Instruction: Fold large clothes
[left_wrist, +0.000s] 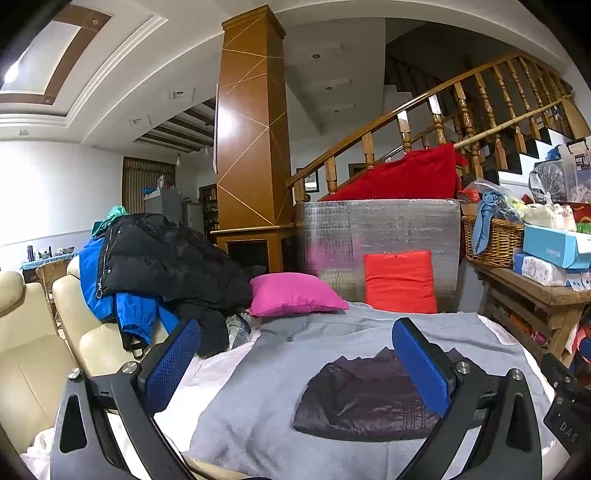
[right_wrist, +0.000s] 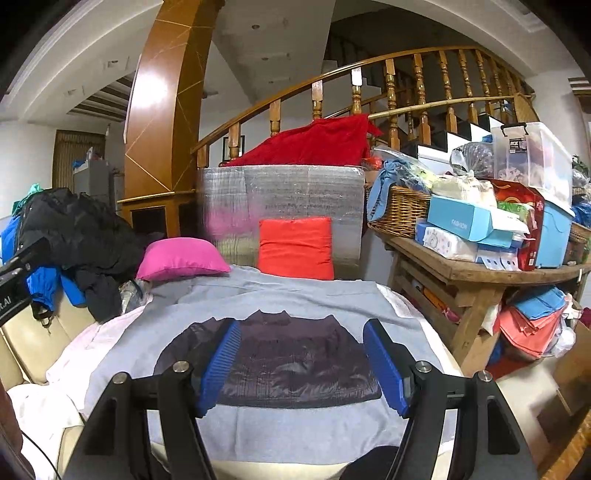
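Both my left gripper (left_wrist: 295, 363) and right gripper (right_wrist: 301, 363) hang wide, empty, above the folded dark jacket (right_wrist: 291, 363) (neatly squared); I should lift its edges evenly.

The left claw (left_wrist: 295, 363) hangs with its blue pads (left_wrist: 171, 363) spread wide, nothing between them, over a grey blanket (left_wrist: 258, 398). A folded dark jacket (left_wrist: 364, 397) lies flat on the blanket. A pink pillow (left_wrist: 295, 295) and a red pillow (left_wrist: 400, 282) sit at the blanket's far edge. Black and blue coats (left_wrist: 166, 266) are piled on the cream sofa (left_wrist: 33, 354).
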